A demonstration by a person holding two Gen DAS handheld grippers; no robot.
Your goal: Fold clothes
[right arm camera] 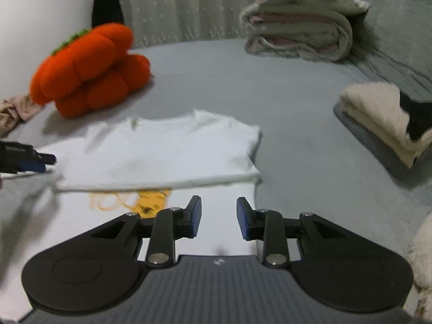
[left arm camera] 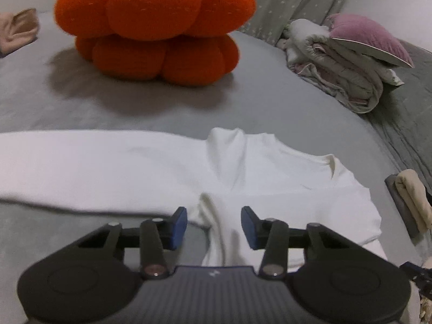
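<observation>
White T-shirt point(right arm camera: 162, 148), one, lies partly folded on grey bed point(right arm camera: 297, 148), frame centre. Left gripper point(left arm camera: 213, 225) and right gripper point(right arm camera: 218, 216): fingers spread, released, above cloth. Upper left: one orange cushion point(left arm camera: 154, 27). Upper right: one folded blanket stack point(right arm camera: 299, 32).

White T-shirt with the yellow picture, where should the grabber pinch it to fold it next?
Probably the near bottom hem of the white T-shirt, coming from the near side. The top half is already folded over, so that flat single layer under the open right gripper lifts easiest. The open left gripper could pinch the sleeve ridge.
</observation>
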